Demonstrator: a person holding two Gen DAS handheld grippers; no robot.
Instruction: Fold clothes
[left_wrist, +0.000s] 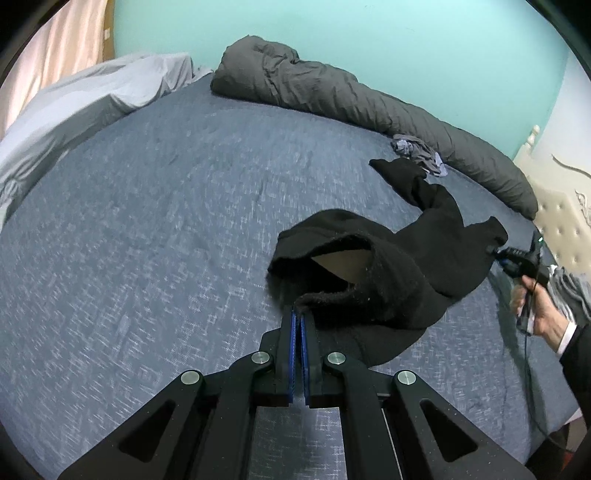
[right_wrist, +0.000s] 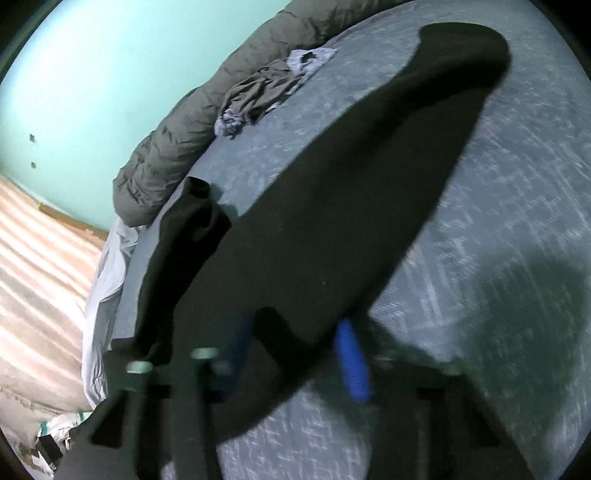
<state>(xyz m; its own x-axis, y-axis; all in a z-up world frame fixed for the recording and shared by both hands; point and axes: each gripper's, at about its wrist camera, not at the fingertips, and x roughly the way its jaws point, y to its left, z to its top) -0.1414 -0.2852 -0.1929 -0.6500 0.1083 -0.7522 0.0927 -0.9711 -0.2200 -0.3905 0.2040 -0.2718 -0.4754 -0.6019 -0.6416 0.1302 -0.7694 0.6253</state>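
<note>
1. Left wrist view: my left gripper (left_wrist: 297, 314) is pinching the fuzzy hem of the black garment (left_wrist: 373, 273), its blue pads pressed together on the cloth. The garment is lying across the blue bedsheet (left_wrist: 166, 221), stretching rightward to my right gripper (left_wrist: 496, 253), which is clamping its far corner; my right hand (left_wrist: 543, 306) is holding that handle. A grey duvet (left_wrist: 332, 92) is lying rolled by the wall.

2. Right wrist view: blurred. The black garment (right_wrist: 314, 221) is draping between my right gripper's (right_wrist: 295, 354) blue pads, which are standing apart; grip cannot be confirmed here.
</note>
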